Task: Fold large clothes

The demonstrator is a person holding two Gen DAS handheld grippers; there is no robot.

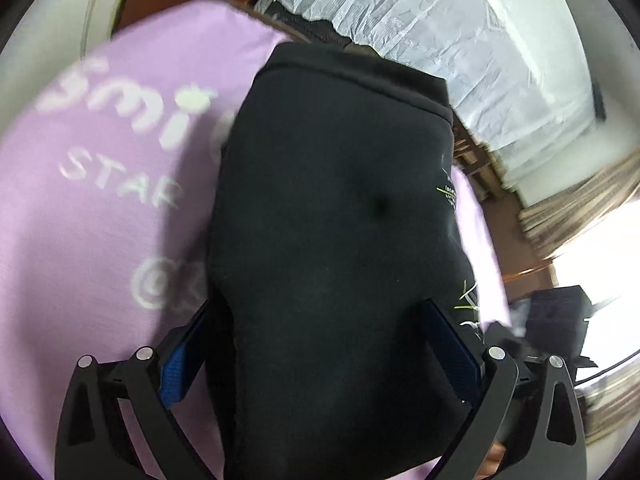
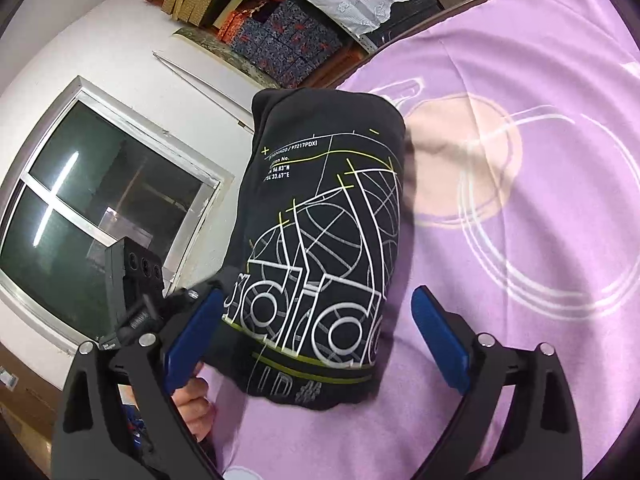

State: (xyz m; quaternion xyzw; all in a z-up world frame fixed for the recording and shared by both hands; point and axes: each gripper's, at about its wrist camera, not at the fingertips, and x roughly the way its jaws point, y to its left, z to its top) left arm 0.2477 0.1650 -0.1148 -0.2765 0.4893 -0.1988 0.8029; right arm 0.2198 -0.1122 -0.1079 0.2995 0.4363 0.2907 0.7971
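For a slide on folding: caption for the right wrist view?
Open right gripper straddling a folded black printed garment lying on the purple sheet.

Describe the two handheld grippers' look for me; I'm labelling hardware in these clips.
Both match. The left gripper and right gripper have matte black angular linkage arms with triangular cut-outs and silver round pivot bolts. Each finger carries a flat, oblong blue pad, its face finely textured in the left view. Beside the right gripper a black boxy module with round holes shows. No cables or sleeves are visible.
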